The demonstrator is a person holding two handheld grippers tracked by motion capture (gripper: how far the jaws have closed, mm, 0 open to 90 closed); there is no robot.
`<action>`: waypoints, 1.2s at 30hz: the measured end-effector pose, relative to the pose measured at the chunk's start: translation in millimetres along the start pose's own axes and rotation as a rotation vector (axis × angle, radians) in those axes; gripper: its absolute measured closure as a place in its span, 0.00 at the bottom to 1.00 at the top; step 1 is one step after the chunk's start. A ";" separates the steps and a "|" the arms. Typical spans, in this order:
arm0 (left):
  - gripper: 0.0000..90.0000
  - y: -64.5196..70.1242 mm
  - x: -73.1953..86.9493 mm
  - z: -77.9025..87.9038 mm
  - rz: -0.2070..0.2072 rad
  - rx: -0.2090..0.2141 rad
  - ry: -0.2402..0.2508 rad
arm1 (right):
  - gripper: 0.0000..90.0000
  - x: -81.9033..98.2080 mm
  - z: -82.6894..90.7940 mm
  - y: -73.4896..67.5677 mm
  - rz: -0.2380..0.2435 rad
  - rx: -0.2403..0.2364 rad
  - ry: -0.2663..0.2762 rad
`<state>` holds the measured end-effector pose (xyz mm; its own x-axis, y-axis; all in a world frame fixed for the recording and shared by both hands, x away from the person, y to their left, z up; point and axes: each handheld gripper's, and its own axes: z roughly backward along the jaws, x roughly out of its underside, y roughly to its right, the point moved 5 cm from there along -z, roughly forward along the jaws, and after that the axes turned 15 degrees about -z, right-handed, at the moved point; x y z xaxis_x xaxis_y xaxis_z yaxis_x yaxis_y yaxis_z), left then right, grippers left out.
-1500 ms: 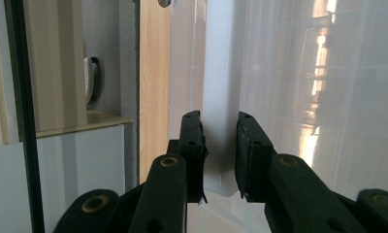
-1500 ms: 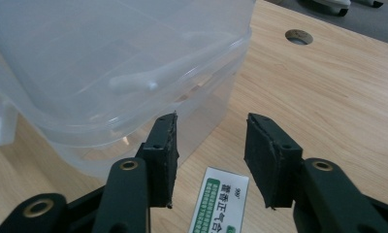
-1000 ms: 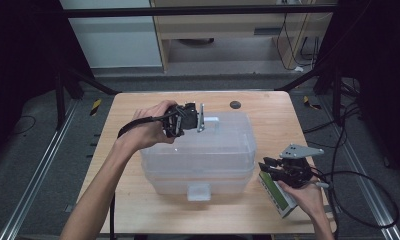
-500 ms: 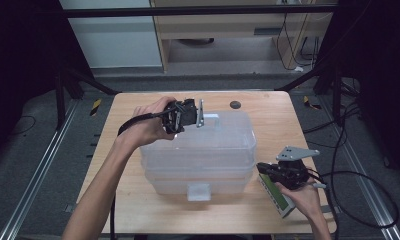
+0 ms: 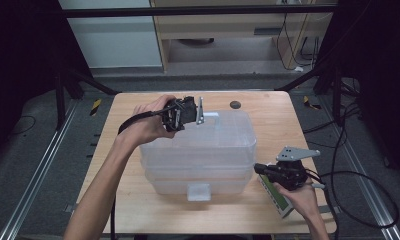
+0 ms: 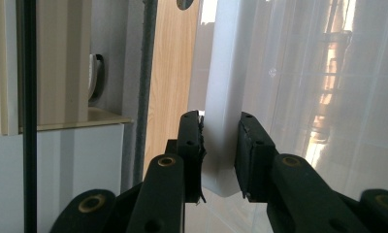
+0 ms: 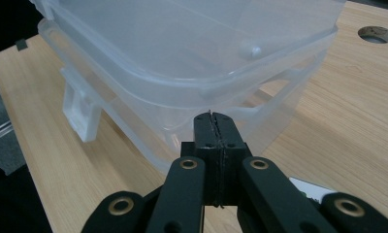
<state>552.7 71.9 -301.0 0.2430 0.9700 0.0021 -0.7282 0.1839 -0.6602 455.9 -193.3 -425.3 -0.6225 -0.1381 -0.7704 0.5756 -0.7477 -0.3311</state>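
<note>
Since the earlier frame, my right gripper (image 5: 260,168) has just closed its jaws, now fully together with nothing between them, tips just at the lid's rim. My left gripper (image 5: 200,111) is unmoved, jaws clamped on the white latch (image 6: 221,111) at the far edge of the clear box (image 5: 198,145) on the counter (image 5: 268,107). The left gripper view shows that latch close up; the high view shows a green-edged device (image 5: 278,197) beneath my right hand.
</note>
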 end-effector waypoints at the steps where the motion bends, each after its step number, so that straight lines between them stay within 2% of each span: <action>1: 0.82 0.2 -0.1 0.0 0.001 0.000 0.001 | 1.00 -0.4 0.3 -0.4 -0.005 -0.008 0.005; 7: 0.81 1.3 -0.2 0.2 0.008 0.005 0.003 | 1.00 -1.9 1.0 -1.4 -0.007 -0.020 0.010; 14: 0.78 3.2 -0.5 0.4 0.025 -0.003 0.018 | 1.00 -1.7 0.0 -3.5 0.011 -0.010 0.000; 19: 0.73 3.1 2.7 12.7 0.042 0.002 0.055 | 1.00 -2.2 0.4 -3.8 0.012 -0.008 0.006; 22: 0.72 3.8 6.1 17.5 0.050 -0.004 0.059 | 1.00 -2.5 0.5 -3.8 0.014 -0.008 0.011; 28: 0.72 4.8 22.4 35.3 0.115 -0.029 0.104 | 1.00 -2.7 0.8 -4.0 0.014 -0.004 0.011; 31: 0.72 9.4 32.0 43.9 0.168 -0.044 0.131 | 1.00 -2.8 0.7 -4.0 0.012 -0.005 0.013; 36: 0.76 21.4 52.5 52.6 0.286 -0.073 0.182 | 1.00 -3.0 1.0 -4.0 0.011 -0.005 0.017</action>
<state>516.1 135.1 -275.5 0.1504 0.9353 -0.3203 -0.7373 -0.1098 -0.6666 455.0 -190.5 -421.1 -0.6075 -0.1352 -0.7828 0.5847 -0.7431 -0.3255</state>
